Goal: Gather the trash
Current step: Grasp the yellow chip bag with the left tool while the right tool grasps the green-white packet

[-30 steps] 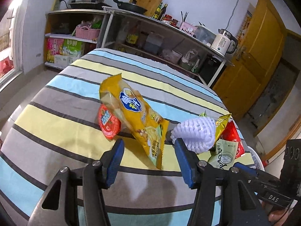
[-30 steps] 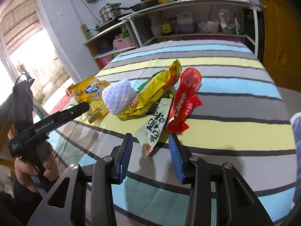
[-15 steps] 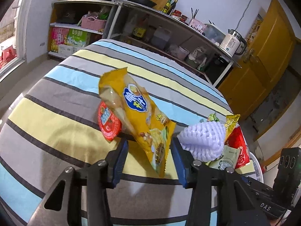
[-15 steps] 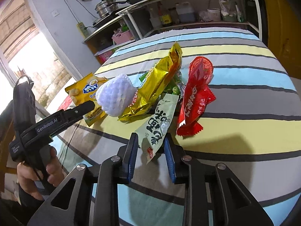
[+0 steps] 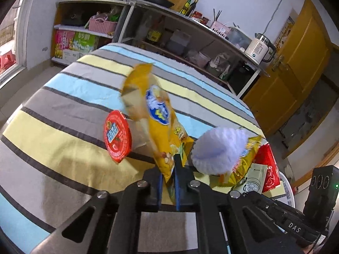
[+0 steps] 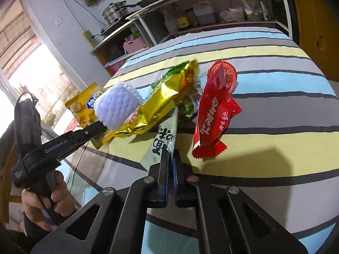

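My left gripper (image 5: 169, 170) is shut on the lower end of a yellow chip bag (image 5: 157, 114), which stands tilted up off the striped table (image 5: 63, 97). A red round lid (image 5: 116, 136) lies just left of the bag. A white foam fruit net (image 5: 218, 151) sits to its right. My right gripper (image 6: 170, 160) is shut on the near end of a pale green sachet (image 6: 166, 135). A gold wrapper (image 6: 165, 101), the foam net (image 6: 117, 106) and a red wrapper (image 6: 214, 114) lie beside it. The yellow bag (image 6: 86, 104) shows at the left.
Shelves (image 5: 161, 33) with pots, bottles and a kettle (image 5: 259, 47) stand behind the table. A yellow door (image 5: 296, 63) is at the right. The person's hand holds the left gripper body (image 6: 42, 148) at the table's near left edge.
Both grippers moved forward and closed: the left one on the yellow chip bag, lifting its end, and the right one on the pale green sachet.
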Demonstrator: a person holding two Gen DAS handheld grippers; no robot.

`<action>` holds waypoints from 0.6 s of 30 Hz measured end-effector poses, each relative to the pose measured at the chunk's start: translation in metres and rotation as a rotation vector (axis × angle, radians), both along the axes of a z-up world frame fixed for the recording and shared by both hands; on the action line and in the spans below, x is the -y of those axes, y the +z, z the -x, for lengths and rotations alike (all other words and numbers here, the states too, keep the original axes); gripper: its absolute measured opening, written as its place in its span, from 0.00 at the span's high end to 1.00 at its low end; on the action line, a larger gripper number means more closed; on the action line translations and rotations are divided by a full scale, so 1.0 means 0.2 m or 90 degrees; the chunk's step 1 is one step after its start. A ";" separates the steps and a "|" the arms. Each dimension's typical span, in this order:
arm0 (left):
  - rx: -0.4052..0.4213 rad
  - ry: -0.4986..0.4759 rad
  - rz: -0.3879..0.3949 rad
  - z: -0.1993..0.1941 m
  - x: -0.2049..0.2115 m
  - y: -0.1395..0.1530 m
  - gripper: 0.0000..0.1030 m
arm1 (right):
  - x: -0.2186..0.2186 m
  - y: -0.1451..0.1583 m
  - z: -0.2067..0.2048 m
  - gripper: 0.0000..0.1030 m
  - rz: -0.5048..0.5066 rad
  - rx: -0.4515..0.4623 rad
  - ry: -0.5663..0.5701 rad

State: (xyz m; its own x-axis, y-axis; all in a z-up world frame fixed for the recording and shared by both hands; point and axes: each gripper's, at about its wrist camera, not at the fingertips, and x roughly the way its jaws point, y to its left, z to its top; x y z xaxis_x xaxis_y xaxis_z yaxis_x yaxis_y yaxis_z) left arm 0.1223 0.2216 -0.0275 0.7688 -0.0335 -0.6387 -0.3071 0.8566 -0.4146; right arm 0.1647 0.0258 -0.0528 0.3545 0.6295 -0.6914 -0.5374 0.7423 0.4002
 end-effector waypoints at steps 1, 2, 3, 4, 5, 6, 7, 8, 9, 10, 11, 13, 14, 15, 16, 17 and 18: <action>0.004 -0.001 -0.006 0.01 0.01 0.01 0.91 | 0.01 0.00 0.00 0.99 0.000 0.004 0.002; 0.007 -0.002 -0.011 0.02 0.02 0.01 0.91 | 0.01 0.01 0.01 0.99 -0.001 0.007 0.003; 0.010 -0.004 -0.013 0.02 0.02 0.02 0.92 | 0.01 0.01 0.02 0.99 -0.002 0.009 0.004; 0.013 -0.005 -0.015 0.03 0.03 0.02 0.92 | 0.02 0.01 0.02 0.99 -0.003 0.012 0.004; 0.017 -0.007 -0.017 0.04 0.04 0.03 0.92 | 0.02 0.02 0.03 0.99 -0.004 0.013 0.004; 0.020 -0.008 -0.019 0.05 0.04 0.04 0.92 | 0.03 0.02 0.03 1.00 -0.006 0.015 0.004; 0.024 -0.010 -0.023 0.06 0.05 0.05 0.92 | 0.04 0.02 0.04 1.00 -0.007 0.017 0.003; 0.027 -0.011 -0.026 0.07 0.06 0.06 0.92 | 0.05 0.03 0.05 1.00 -0.010 0.019 0.001; 0.031 -0.013 -0.030 0.08 0.07 0.07 0.92 | 0.06 0.03 0.05 1.00 -0.012 0.020 0.000; 0.034 -0.014 -0.032 0.09 0.07 0.08 0.92 | 0.07 0.04 0.05 1.00 -0.014 0.021 -0.001; 0.037 -0.014 -0.035 0.10 0.08 0.09 0.92 | 0.08 0.05 0.06 1.00 -0.016 0.024 -0.003; 0.044 -0.016 -0.042 0.12 0.09 0.12 0.92 | 0.10 0.06 0.07 1.00 -0.021 0.028 -0.006; 0.047 -0.017 -0.044 0.12 0.10 0.13 0.92 | 0.11 0.07 0.08 1.00 -0.024 0.031 -0.007; 0.050 -0.018 -0.046 0.13 0.10 0.14 0.92 | 0.12 0.08 0.09 1.00 -0.026 0.034 -0.008; 0.053 -0.020 -0.049 0.14 0.11 0.15 0.92 | 0.13 0.09 0.09 1.00 -0.029 0.037 -0.010; 0.056 -0.022 -0.052 0.15 0.12 0.16 0.92 | 0.14 0.10 0.10 1.00 -0.031 0.039 -0.012; 0.058 -0.024 -0.054 0.15 0.12 0.17 0.92 | 0.15 0.11 0.11 1.00 -0.035 0.042 -0.015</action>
State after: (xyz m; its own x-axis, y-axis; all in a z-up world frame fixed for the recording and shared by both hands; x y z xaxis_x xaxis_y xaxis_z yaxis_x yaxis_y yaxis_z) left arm 0.0920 0.1966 0.0066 0.8229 -0.0118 -0.5680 -0.2389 0.8999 -0.3648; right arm 0.1425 -0.0044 -0.0304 0.4130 0.6571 -0.6306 -0.5472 0.7325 0.4050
